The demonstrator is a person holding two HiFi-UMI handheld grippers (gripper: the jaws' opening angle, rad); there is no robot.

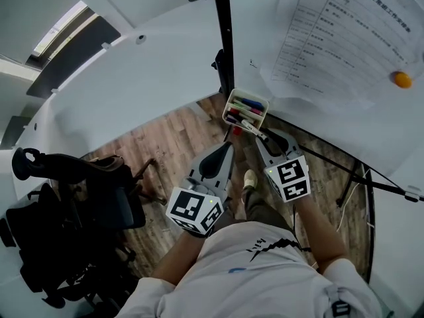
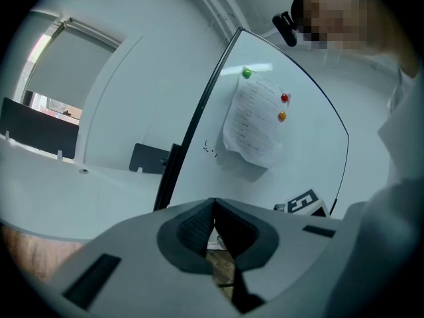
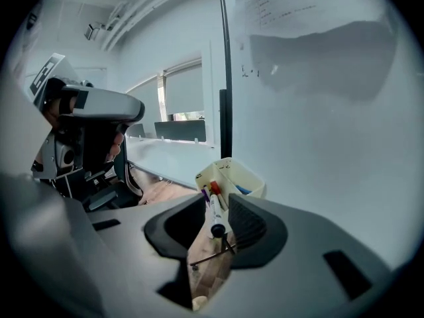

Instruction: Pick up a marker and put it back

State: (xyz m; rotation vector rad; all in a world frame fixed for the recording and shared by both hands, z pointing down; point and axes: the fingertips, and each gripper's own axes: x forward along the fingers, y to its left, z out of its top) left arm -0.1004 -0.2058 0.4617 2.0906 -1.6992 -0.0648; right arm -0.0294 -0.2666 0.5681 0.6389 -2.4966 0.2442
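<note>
Person's white shirt [image 1: 265, 264] nearest, behind both grippers. On left, left gripper [image 2: 213, 207]: jaws together, nothing between, idle, off to side of marker work. On right, right gripper [image 3: 218, 197]: jaws apart, white marker [image 3: 215, 214] lying lengthwise in gap, dark end toward palm, pads not pressing it as far as seen. Far end reaches cream box [image 3: 245, 177] just ahead of jaw tips, among other markers [image 1: 246, 103]. Judgement: pick-up done, marker nearly returned; left to do: let it settle into box, draw jaws clear
</note>
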